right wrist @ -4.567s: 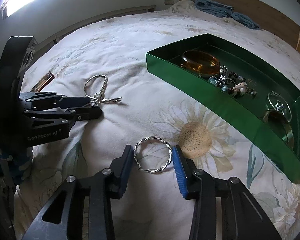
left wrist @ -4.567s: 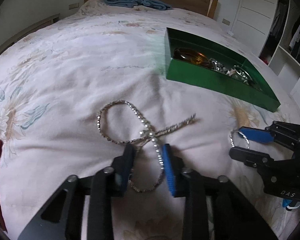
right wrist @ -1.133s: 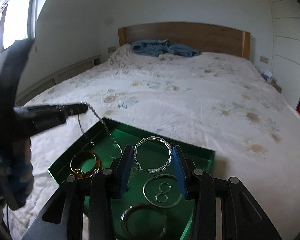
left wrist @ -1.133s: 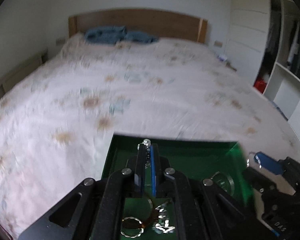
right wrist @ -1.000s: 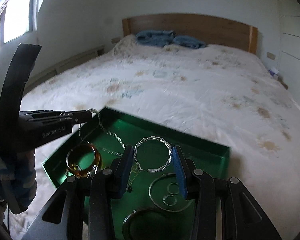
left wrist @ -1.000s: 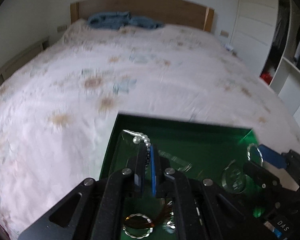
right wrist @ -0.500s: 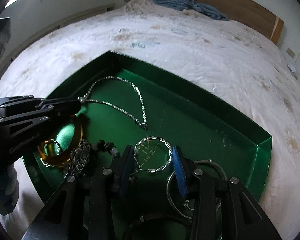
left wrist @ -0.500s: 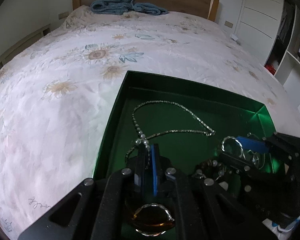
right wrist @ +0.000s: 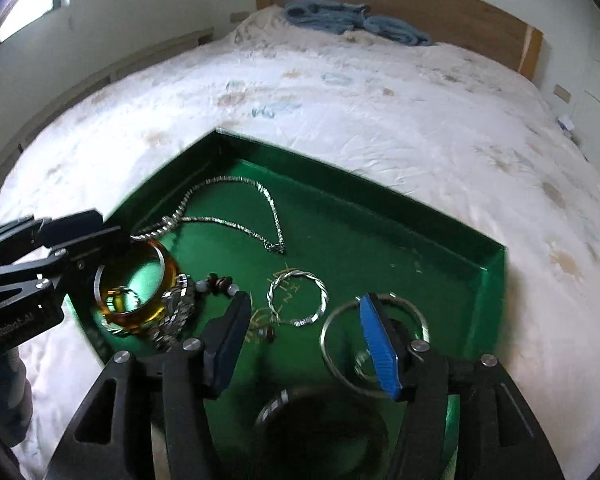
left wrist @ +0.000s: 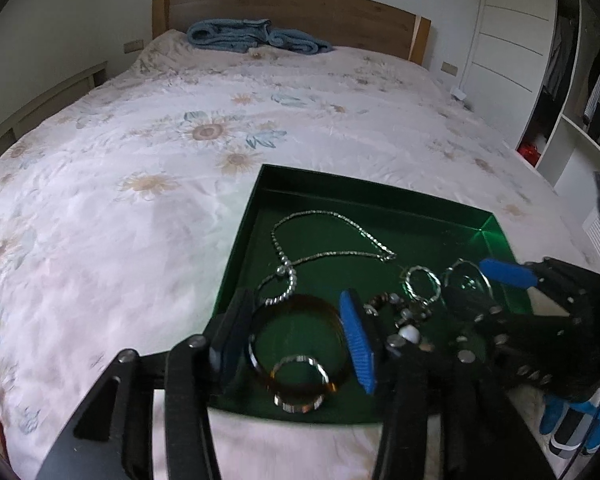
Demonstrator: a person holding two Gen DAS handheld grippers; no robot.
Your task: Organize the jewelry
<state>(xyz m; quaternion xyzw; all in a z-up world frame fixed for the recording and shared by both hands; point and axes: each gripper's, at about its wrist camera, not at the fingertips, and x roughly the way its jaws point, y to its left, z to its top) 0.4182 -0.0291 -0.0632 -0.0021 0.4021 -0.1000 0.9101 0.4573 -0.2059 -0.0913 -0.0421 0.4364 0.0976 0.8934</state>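
A green tray [left wrist: 380, 196] [right wrist: 496, 280] lies on the bed and holds the jewelry. The silver chain necklace [left wrist: 332, 236] [right wrist: 240, 196] lies loose at the tray's far end. The twisted silver hoop [right wrist: 298, 298] [left wrist: 422, 284] lies on the tray floor. My left gripper [left wrist: 296, 328] is open and empty above an amber bangle [left wrist: 296, 336] [right wrist: 140, 288]. My right gripper [right wrist: 300, 340] is open and empty just behind the hoop, and it shows at the right in the left wrist view [left wrist: 480, 284].
Also in the tray are a beaded bracelet [left wrist: 396, 312], a large thin silver ring [right wrist: 374, 344], a dark bangle [right wrist: 320, 428] and a metal watch band [right wrist: 176, 312]. A floral bedspread [left wrist: 140, 184] surrounds the tray. A blue towel [left wrist: 256, 36] lies by the headboard.
Both grippers have opened. The necklace has dropped from the left gripper and the twisted hoop from the right one; both now lie in the tray. Both grippers have pulled back a little.
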